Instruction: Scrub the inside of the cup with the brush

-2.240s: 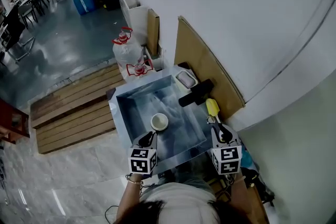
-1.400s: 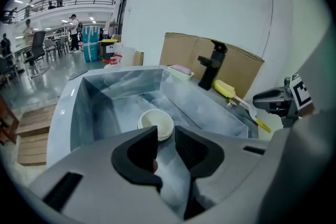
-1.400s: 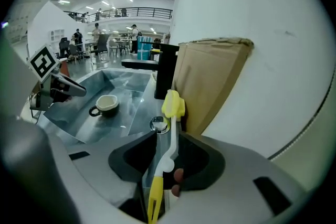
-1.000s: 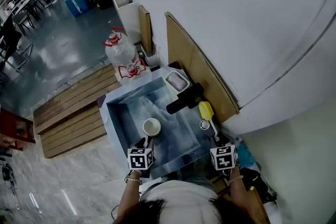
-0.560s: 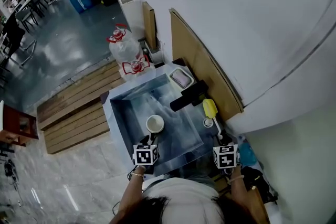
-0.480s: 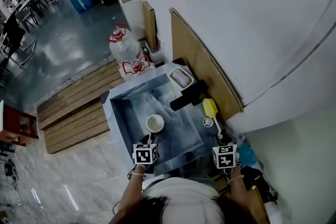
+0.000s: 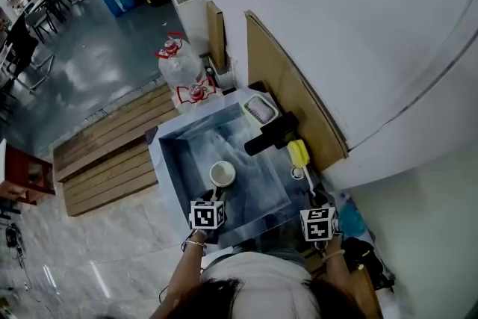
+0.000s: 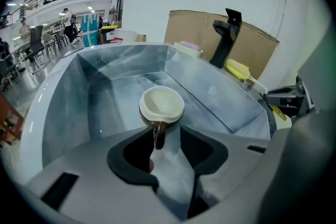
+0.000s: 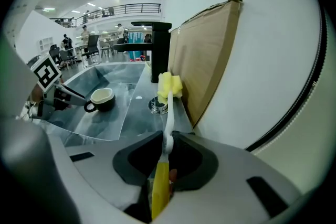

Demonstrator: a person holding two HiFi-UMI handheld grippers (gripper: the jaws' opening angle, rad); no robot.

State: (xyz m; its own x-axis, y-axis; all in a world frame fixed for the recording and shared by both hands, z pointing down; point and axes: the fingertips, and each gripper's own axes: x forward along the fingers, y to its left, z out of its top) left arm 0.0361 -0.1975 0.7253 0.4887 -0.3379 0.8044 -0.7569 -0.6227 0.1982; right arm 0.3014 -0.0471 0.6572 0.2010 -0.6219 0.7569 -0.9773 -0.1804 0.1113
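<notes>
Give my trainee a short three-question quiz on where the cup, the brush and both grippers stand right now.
1. True or false: the cup lies on its side in the sink.
2. Multiple choice: what stands between the open jaws of the left gripper? A. a spoon B. the cup's handle C. nothing
3. Short answer: what is the right gripper shut on?

Key
1. False: it stands upright.
2. B. Those jaws have just been opening, and they do not press on the handle.
3. The brush. The jaws have just been closing onto its handle.
</notes>
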